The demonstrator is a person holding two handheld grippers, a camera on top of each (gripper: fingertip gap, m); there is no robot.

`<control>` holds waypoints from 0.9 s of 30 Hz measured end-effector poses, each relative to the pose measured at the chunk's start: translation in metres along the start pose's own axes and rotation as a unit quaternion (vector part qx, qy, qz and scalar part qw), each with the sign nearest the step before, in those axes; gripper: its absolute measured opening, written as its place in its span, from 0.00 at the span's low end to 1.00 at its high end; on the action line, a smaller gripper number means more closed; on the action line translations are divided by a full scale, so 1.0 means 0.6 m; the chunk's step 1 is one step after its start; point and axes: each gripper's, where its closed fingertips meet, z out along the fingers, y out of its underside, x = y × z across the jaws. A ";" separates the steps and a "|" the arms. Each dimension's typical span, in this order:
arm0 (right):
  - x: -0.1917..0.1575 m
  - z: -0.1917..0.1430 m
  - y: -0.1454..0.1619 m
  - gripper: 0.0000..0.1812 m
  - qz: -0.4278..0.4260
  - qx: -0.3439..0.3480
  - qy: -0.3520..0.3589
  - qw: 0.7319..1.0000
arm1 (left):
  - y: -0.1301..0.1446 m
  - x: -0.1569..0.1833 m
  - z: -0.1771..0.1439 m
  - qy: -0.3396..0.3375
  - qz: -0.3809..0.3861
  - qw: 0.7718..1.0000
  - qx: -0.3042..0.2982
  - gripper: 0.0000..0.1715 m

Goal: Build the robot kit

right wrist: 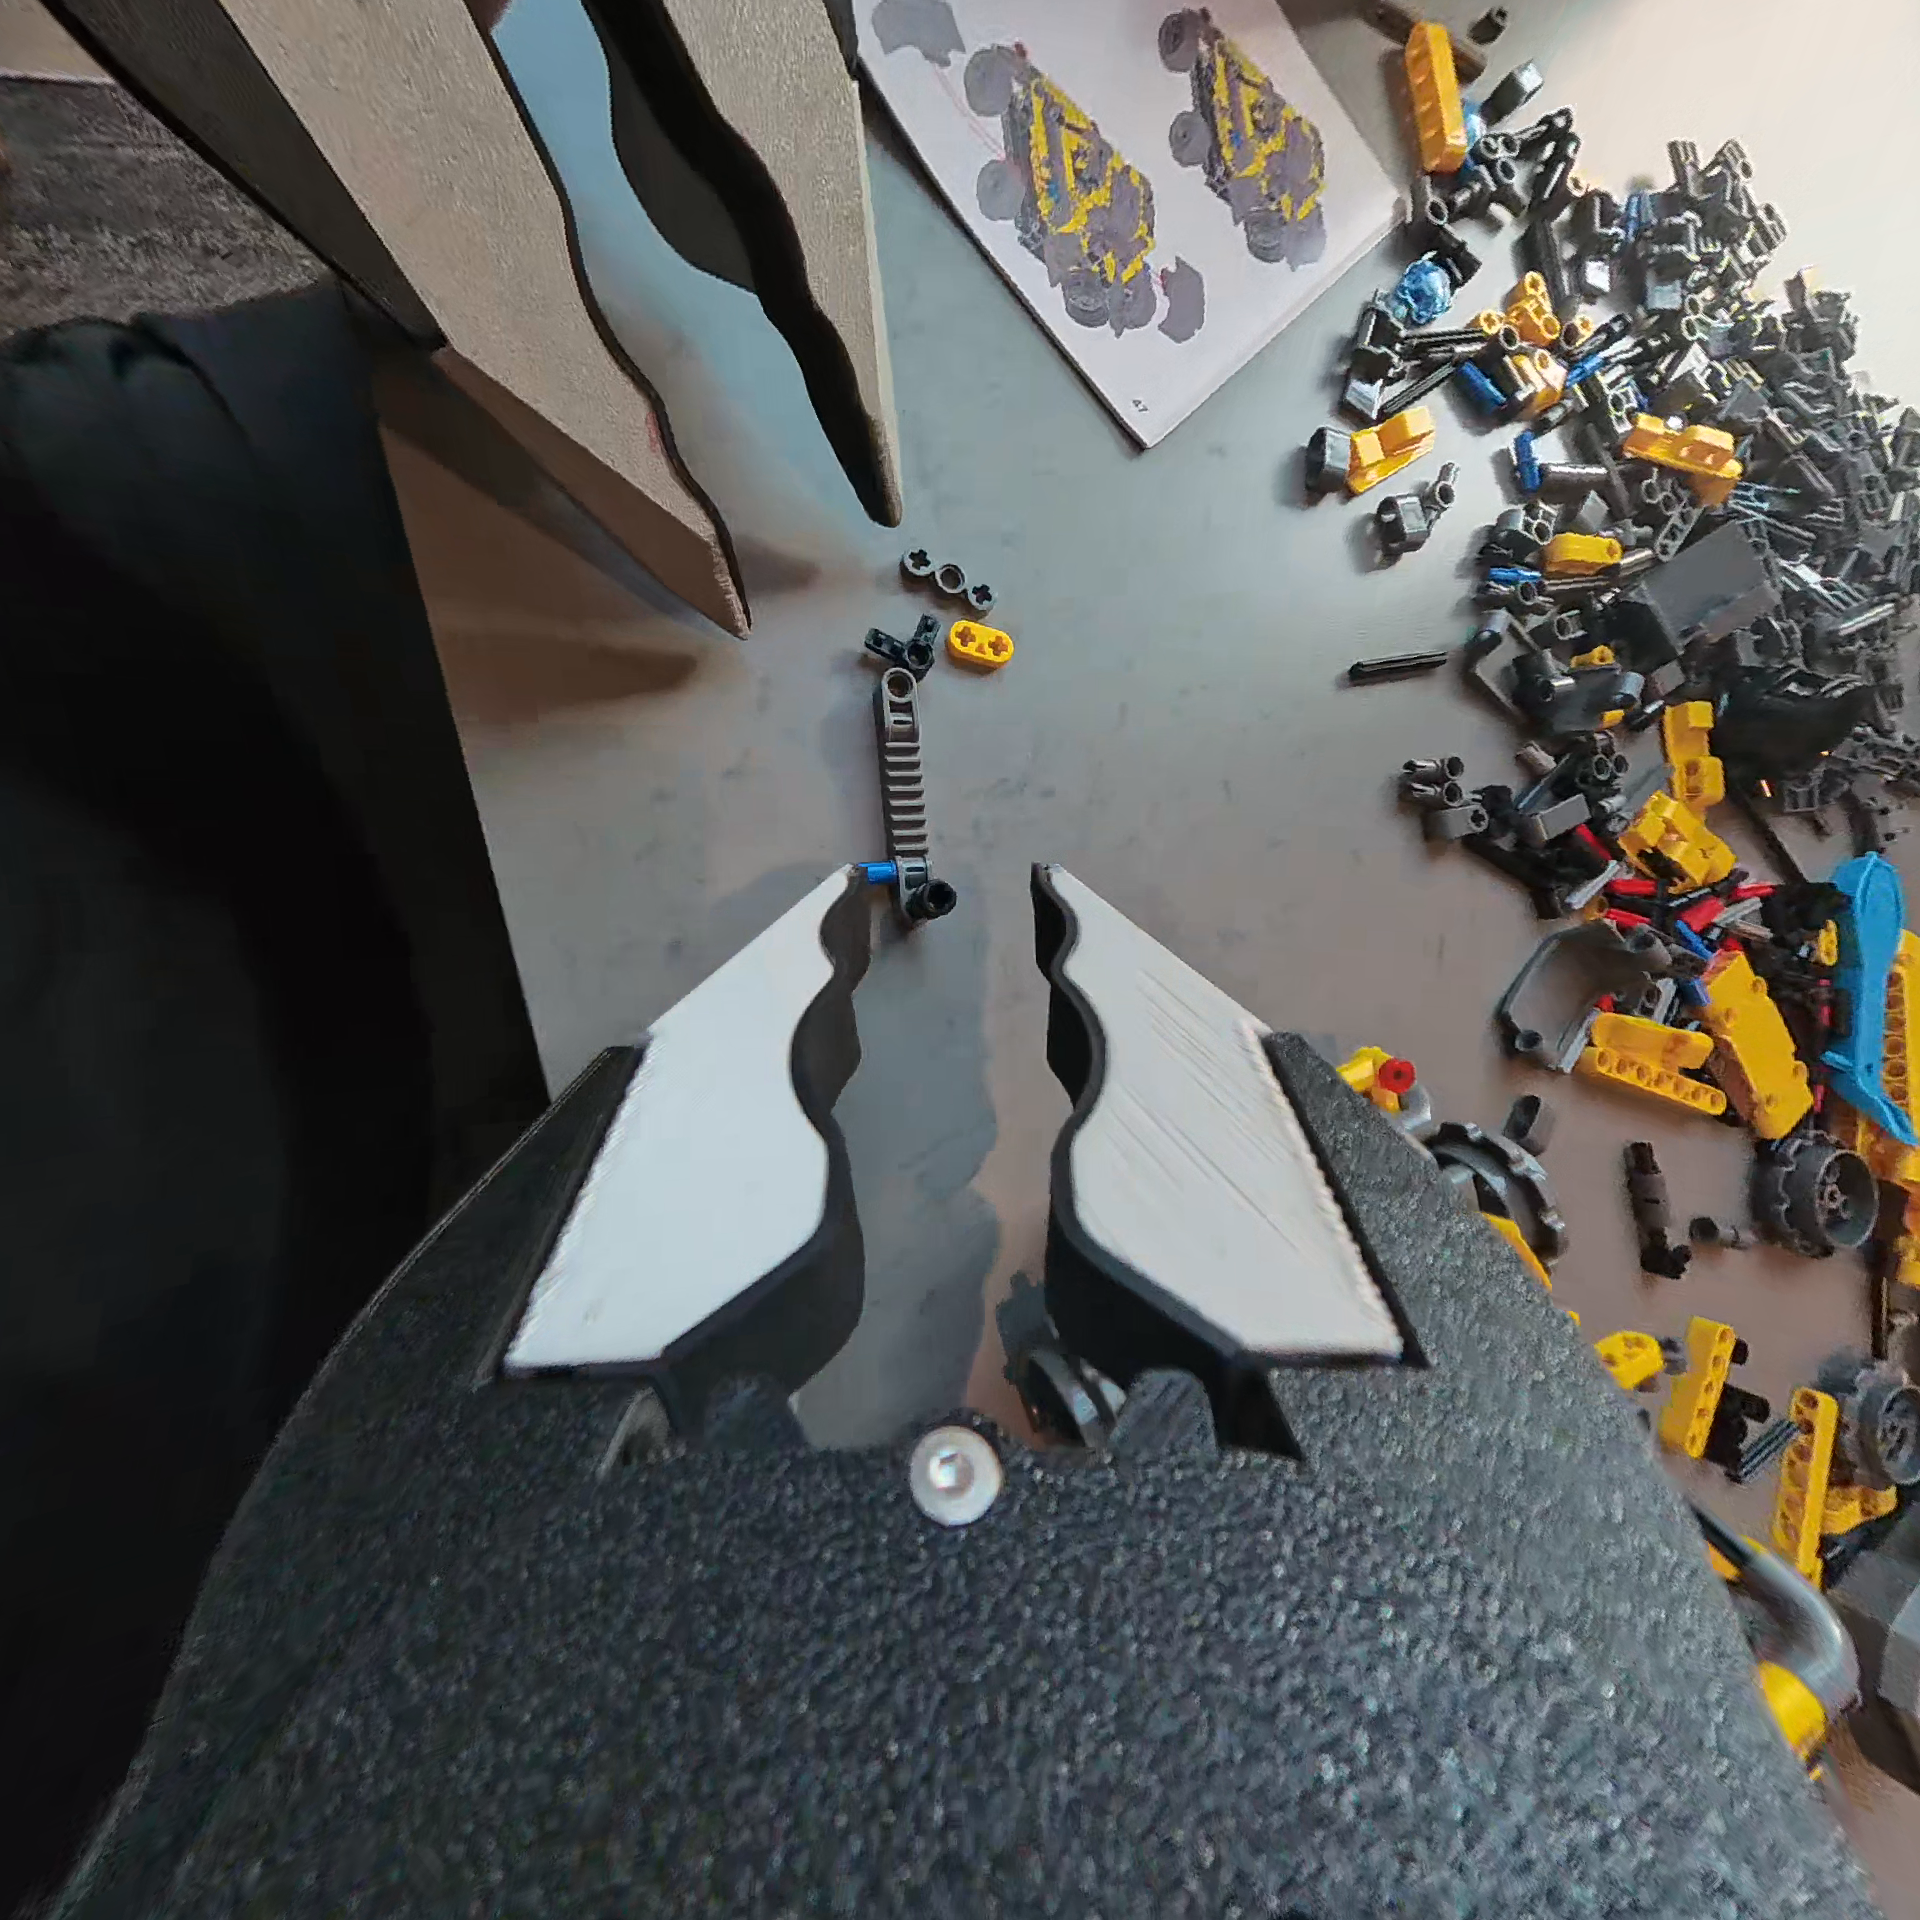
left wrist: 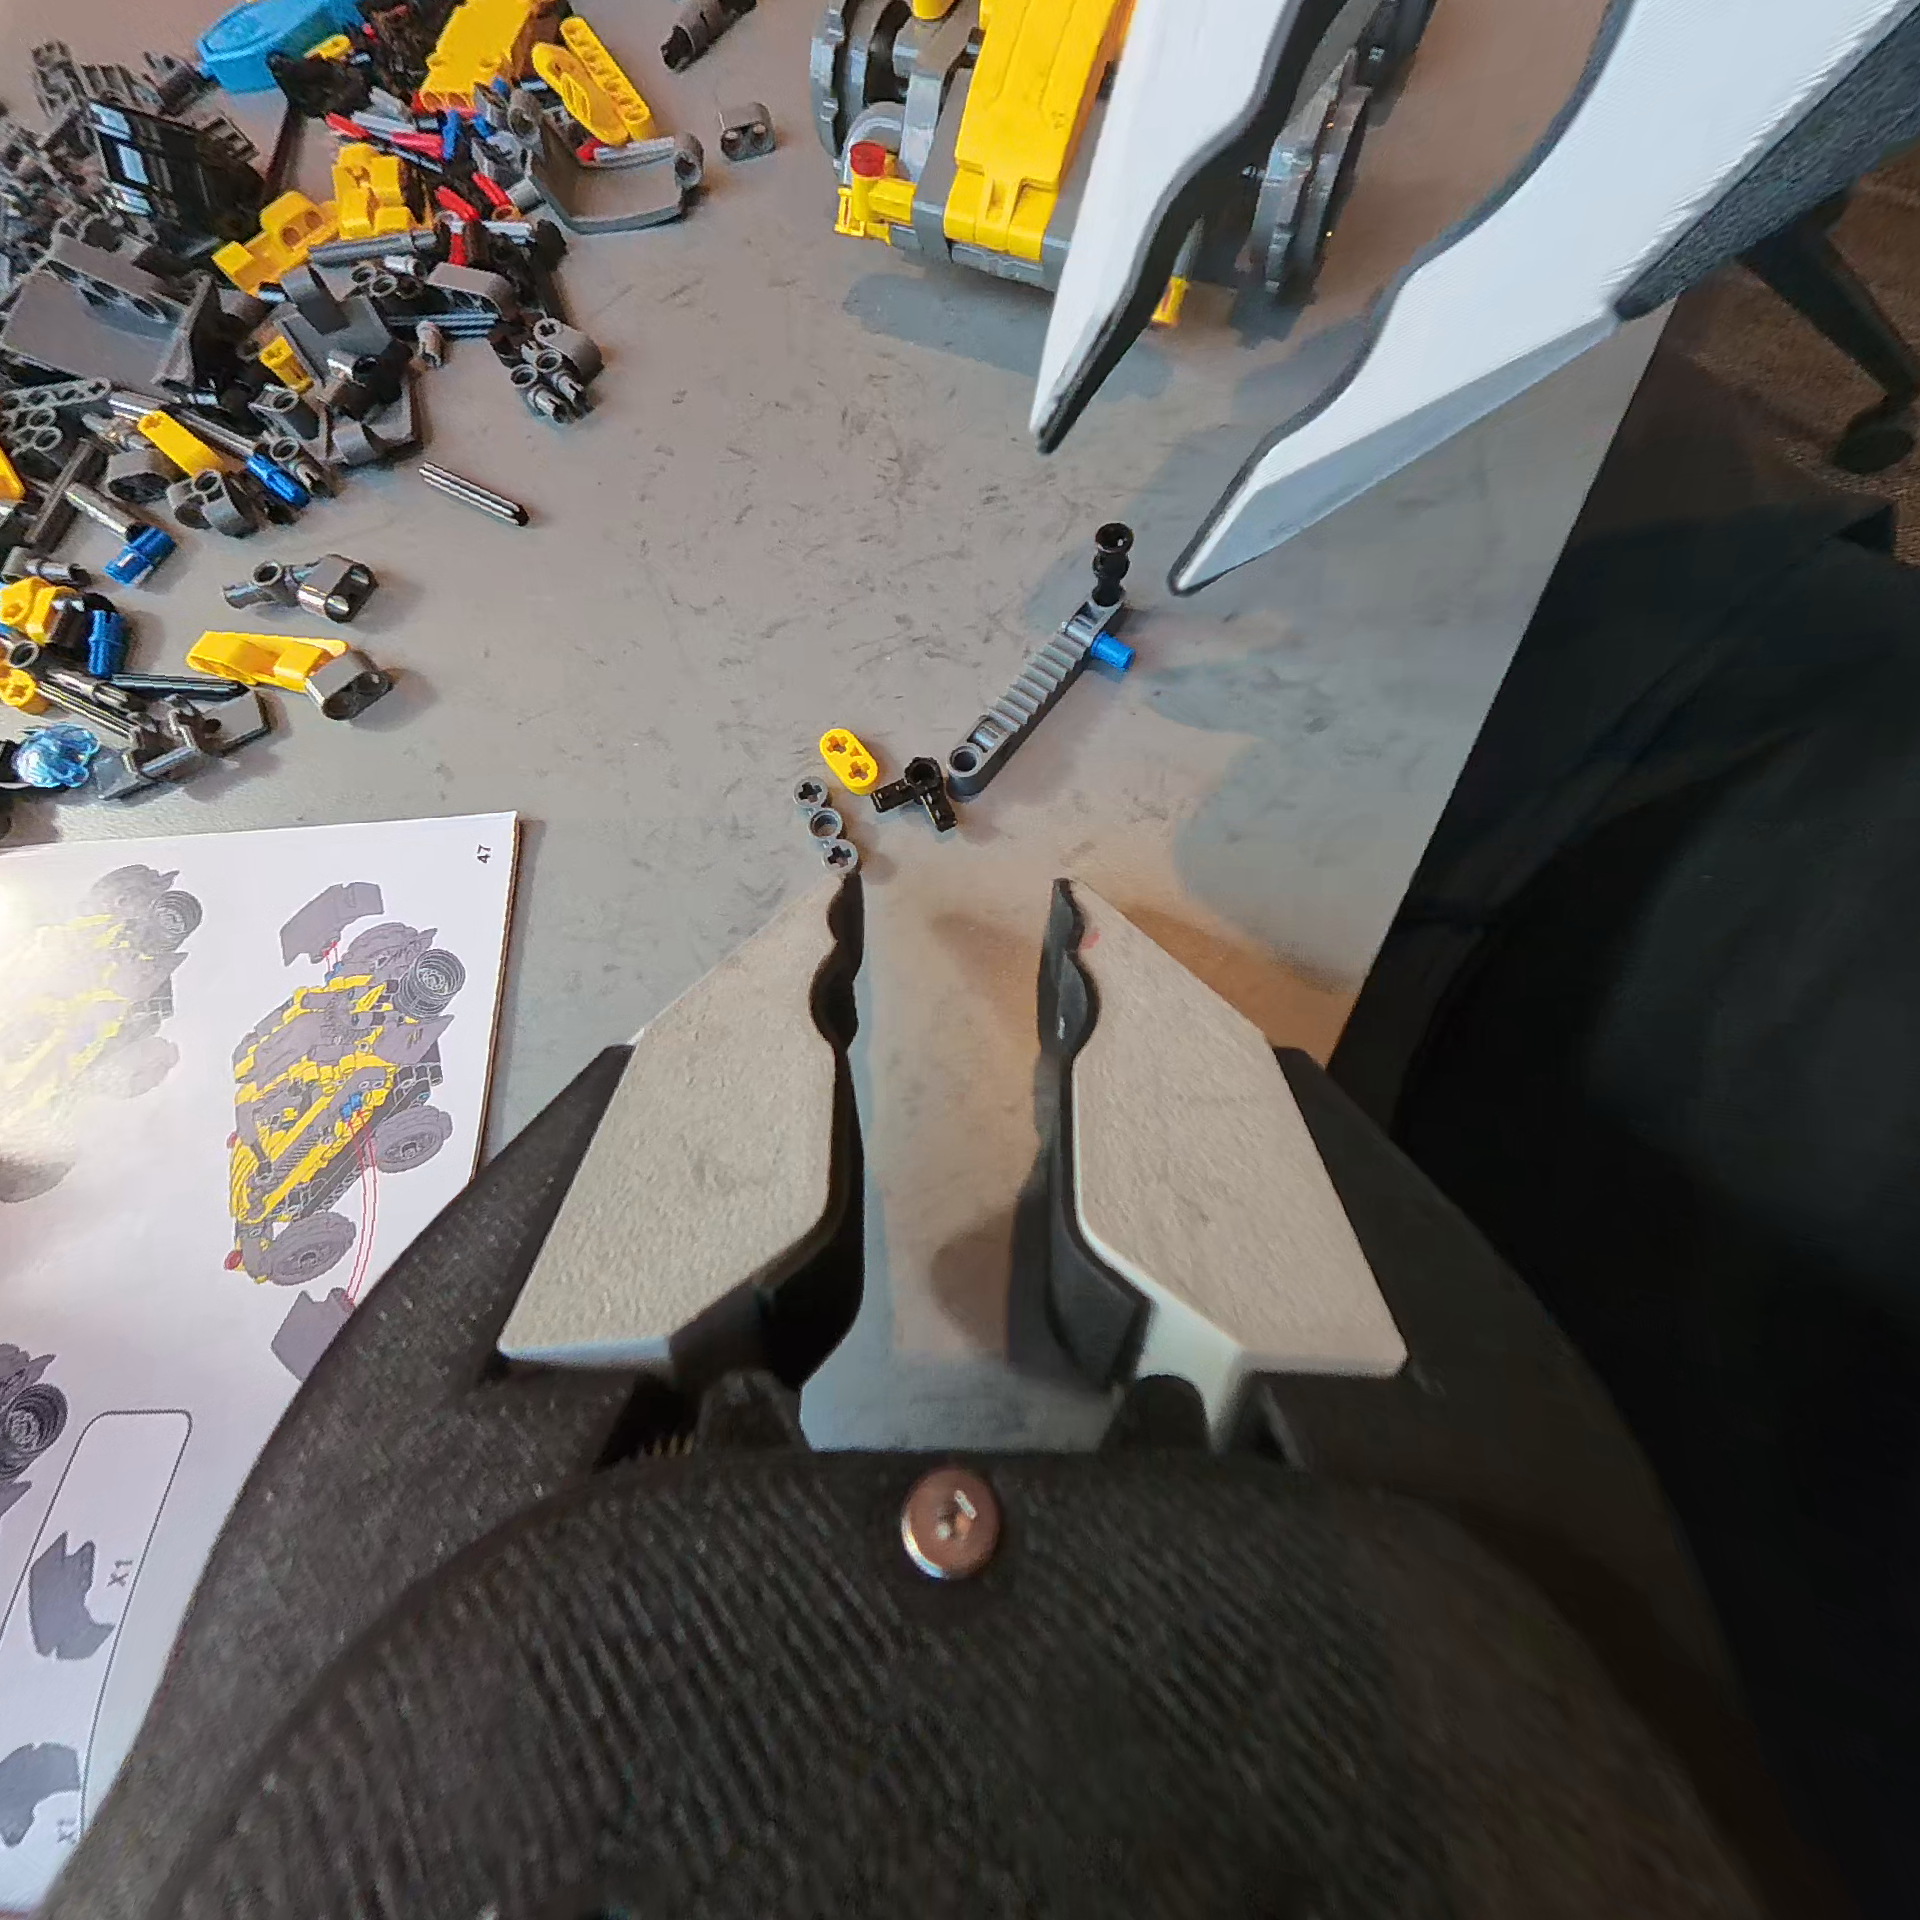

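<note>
A grey toothed rack piece (left wrist: 1029, 691) with a blue pin (left wrist: 1112, 652) and a black pin (left wrist: 1110, 556) lies on the grey table near its edge. Beside it lie a black connector (left wrist: 916, 793), a small yellow two-hole piece (left wrist: 850, 758) and a grey three-hole piece (left wrist: 827, 824). My left gripper (left wrist: 954, 883) is open and empty, its left tip next to the grey three-hole piece. My right gripper (right wrist: 943, 873) is open and empty, its tips either side of the rack's pin end (right wrist: 914, 883). The right gripper also shows in the left wrist view (left wrist: 1112, 514).
A pile of loose yellow, black, grey and blue building pieces (left wrist: 239, 343) covers the left of the table. A part-built yellow and grey model (left wrist: 997, 145) stands at the far side. An open instruction booklet (left wrist: 208, 1143) lies at the near left. The table edge (left wrist: 1455, 883) runs on the right.
</note>
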 end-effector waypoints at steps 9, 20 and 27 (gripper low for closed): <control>-0.020 0.012 0.013 0.09 -0.005 -0.024 -0.044 0.999 | 0.002 0.004 0.002 0.018 -0.009 1.000 -0.006 0.19; -0.001 -0.016 0.036 0.05 0.008 -0.037 -0.020 0.999 | 0.005 0.006 0.005 0.024 -0.007 1.000 -0.014 0.20; -0.008 -0.023 0.012 0.13 0.036 0.004 -0.028 0.999 | 0.007 0.005 0.007 0.022 -0.008 1.000 -0.020 0.20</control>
